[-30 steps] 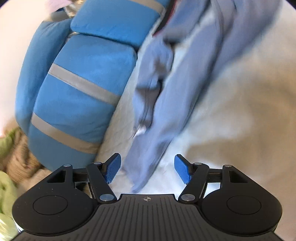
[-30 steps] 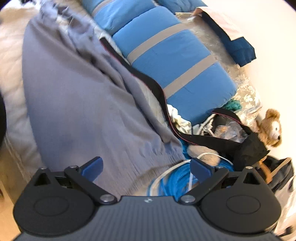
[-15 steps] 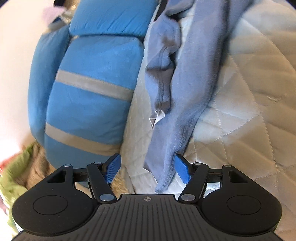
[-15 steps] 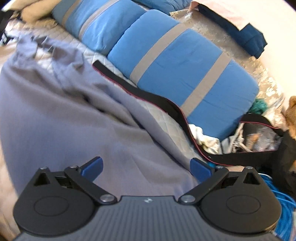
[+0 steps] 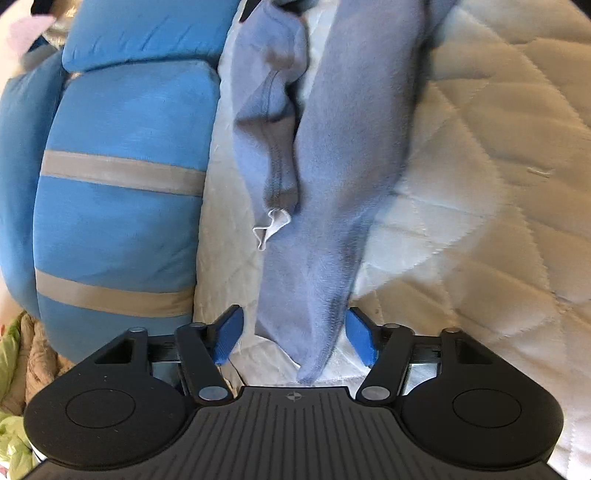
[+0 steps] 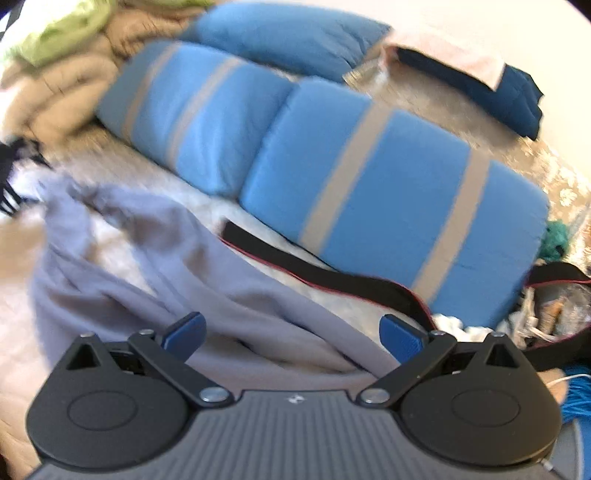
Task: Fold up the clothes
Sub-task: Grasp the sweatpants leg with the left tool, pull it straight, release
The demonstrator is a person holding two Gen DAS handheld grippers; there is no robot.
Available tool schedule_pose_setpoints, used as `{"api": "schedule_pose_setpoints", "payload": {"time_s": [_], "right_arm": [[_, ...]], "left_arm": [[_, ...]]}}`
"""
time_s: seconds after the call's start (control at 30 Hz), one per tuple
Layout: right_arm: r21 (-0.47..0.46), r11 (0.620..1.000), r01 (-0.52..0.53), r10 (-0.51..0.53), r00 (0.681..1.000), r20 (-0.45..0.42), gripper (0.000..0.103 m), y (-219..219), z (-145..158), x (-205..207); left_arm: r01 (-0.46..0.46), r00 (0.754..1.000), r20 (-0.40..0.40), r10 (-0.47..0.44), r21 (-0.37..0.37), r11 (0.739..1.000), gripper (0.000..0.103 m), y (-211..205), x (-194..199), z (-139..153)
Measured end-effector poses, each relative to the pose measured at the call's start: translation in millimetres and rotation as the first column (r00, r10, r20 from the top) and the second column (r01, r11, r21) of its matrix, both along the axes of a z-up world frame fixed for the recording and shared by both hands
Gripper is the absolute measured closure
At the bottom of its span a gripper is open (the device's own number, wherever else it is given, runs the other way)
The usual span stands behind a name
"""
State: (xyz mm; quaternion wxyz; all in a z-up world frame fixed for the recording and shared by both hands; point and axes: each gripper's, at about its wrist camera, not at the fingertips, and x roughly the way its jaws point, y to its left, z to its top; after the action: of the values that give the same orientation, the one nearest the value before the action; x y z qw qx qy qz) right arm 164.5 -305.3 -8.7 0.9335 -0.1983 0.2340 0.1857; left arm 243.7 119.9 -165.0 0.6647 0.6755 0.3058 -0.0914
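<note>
A grey-blue garment (image 5: pixel 332 184) lies stretched over the white quilted bed cover (image 5: pixel 480 184), with a small white label (image 5: pixel 271 225) at a seam. Its narrow end reaches down between the blue pads of my left gripper (image 5: pixel 295 338), whose jaws are closing. The right pad is at the cloth's edge and a gap still shows at the left pad. In the right wrist view the same garment (image 6: pixel 147 266) lies rumpled under my right gripper (image 6: pixel 293 336), which stands wide open above the cloth with nothing gripped.
Blue pillows with grey stripes (image 5: pixel 122 221) (image 6: pixel 369 203) line the far side of the bed. A black strap with red edging (image 6: pixel 332 277) runs beside the garment. A beige blanket (image 6: pixel 55 92), green cloth (image 6: pixel 66 26), dark blue folded fabric (image 6: pixel 498 85) and blue cord (image 6: pixel 576 402) crowd the edges.
My left gripper slid along the garment until its narrow end lay between the pads, which have drawn slightly closer. The right gripper rose and swung towards the pillows; the toy bear left view.
</note>
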Motion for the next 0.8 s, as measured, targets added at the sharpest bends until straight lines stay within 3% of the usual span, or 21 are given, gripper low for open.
{"api": "schedule_pose_setpoints", "payload": {"time_s": [0.03,0.13,0.33,0.53,0.6,0.67,0.8], "right_arm": [[0.005,1.000,-0.028,0.028,1.000,0.004,0.000,8.8,2.1,-7.6],[-0.027,0.993,-0.118,0.119,0.993,0.025,0.000,34.0,1.5,-31.8],[-0.266,0.920,-0.287,0.305,0.952,0.028,0.000,73.3,-39.9,-65.7],[-0.241,0.902,-0.358,0.358,0.932,-0.045,0.000,93.7,-75.4,-70.5],[-0.270,0.883,-0.383,0.387,0.921,-0.041,0.000,102.0,-83.3,-75.5],[-0.327,0.852,-0.408,0.423,0.906,-0.028,0.000,111.1,-92.6,-81.1],[-0.362,0.826,-0.433,0.456,0.890,-0.025,0.000,120.1,-102.1,-87.4]], "left_arm": [[-0.024,1.000,-0.004,0.024,0.007,1.000,0.099,0.8,2.6,-1.4],[-0.002,1.000,0.006,0.002,0.021,1.000,0.099,6.4,-9.3,-1.4],[-0.004,1.000,0.027,0.006,-0.064,0.998,0.100,17.4,-44.5,48.2],[-0.006,1.000,0.006,0.007,-0.117,0.993,0.100,24.6,-82.0,119.1],[-0.030,0.999,-0.032,0.025,-0.154,0.988,0.099,24.6,-95.8,138.4],[-0.089,0.989,-0.137,0.057,-0.239,0.967,0.099,25.7,-109.2,153.6],[-0.241,0.922,-0.380,0.078,-0.403,0.883,0.099,39.6,-111.0,168.9]]}}
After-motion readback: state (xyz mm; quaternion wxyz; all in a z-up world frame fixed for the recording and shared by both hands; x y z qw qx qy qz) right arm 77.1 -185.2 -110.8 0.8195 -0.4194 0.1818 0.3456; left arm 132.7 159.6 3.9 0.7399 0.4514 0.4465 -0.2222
